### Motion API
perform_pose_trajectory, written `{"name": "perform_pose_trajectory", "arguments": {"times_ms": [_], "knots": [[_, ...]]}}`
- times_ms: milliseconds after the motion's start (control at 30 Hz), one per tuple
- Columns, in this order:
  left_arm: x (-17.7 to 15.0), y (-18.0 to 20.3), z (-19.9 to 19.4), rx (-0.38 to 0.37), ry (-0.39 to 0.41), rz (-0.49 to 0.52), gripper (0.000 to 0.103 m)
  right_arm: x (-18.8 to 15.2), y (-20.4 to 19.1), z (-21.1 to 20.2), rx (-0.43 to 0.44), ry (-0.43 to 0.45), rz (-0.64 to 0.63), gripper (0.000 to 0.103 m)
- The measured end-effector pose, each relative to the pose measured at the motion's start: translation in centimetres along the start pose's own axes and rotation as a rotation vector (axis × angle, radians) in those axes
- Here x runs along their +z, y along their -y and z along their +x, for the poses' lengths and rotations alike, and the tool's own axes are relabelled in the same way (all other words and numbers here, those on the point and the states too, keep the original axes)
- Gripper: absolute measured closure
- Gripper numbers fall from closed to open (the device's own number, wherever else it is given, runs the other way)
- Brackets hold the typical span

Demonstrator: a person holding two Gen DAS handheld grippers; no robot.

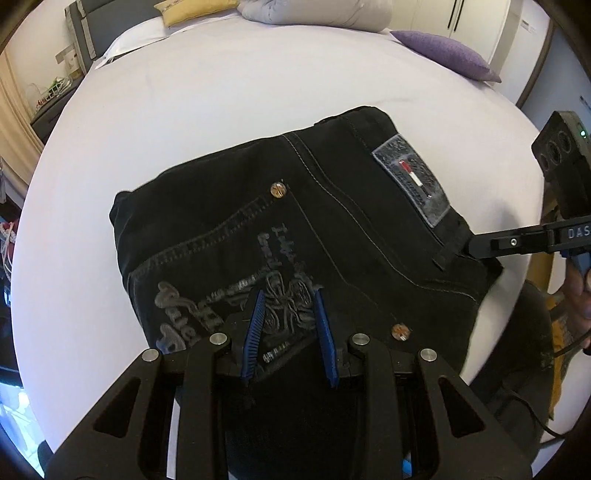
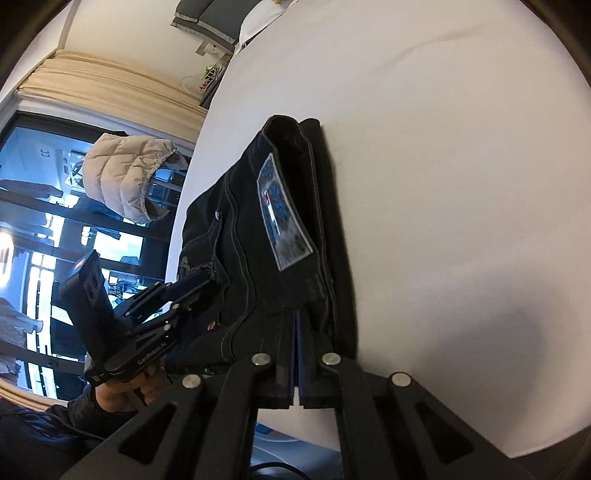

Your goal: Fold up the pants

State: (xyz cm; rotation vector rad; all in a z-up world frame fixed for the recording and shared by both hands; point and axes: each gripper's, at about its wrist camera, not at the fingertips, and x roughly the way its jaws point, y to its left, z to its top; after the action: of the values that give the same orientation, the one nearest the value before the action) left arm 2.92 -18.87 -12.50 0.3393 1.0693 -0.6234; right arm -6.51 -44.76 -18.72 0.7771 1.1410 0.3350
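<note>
Black jeans (image 1: 295,236) lie folded into a compact stack on the white bed (image 1: 221,110), with a grey brand patch (image 1: 412,177) at the waistband and grey embroidery on the back pocket. My left gripper (image 1: 290,297) is open, its blue pads (image 1: 255,332) over the embroidered pocket at the near edge. My right gripper (image 2: 297,317) is shut on the waistband end of the jeans (image 2: 266,229), below the patch (image 2: 282,218). It shows in the left wrist view (image 1: 469,247) at the right. The left gripper shows in the right wrist view (image 2: 214,275).
A yellow pillow (image 1: 192,11), a grey duvet (image 1: 314,13) and a purple pillow (image 1: 450,53) lie at the far end of the bed. A nightstand (image 1: 51,110) stands at the left. A window, curtain (image 2: 110,81) and beige jacket (image 2: 125,177) are beyond the bed's edge.
</note>
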Motion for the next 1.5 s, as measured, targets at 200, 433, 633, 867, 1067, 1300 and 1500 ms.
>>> {"name": "perform_pose_trajectory", "arguments": {"times_ms": [200,433,633,867,1067,1300,1500], "knots": [[-3.4,-0.7,-3.6,-0.089,0.019,-0.006,0.073,-0.4,-0.6,-0.6,-0.019,0.005,-0.007,0.101],[-7.6,-5.5,-8.8,-0.117,0.161,-0.127,0.027,2.3,-0.9,-4.5,-0.003,0.137,0.019,0.036],[-4.4,-11.7,-4.7,-0.287,0.105,-0.371,0.027,7.3,-0.1,0.2,0.085,0.025,0.057,0.036],[-3.6,-13.1,1.9,-0.506,-0.027,-0.5,0.027,9.1,0.9,6.0,0.149,-0.089,0.086,0.037],[-2.5,-13.7,3.6,-0.588,-0.066,-0.523,0.048,9.0,-0.7,8.3,0.148,-0.129,0.052,0.043],[-2.3,-14.3,4.4,-0.614,-0.068,-0.552,0.073,8.1,-3.1,7.9,0.061,-0.081,0.0,0.081],[0.8,-15.7,0.3,-0.58,0.016,-0.472,0.081,9.4,-8.3,5.9,0.061,0.001,-0.091,0.083]]}}
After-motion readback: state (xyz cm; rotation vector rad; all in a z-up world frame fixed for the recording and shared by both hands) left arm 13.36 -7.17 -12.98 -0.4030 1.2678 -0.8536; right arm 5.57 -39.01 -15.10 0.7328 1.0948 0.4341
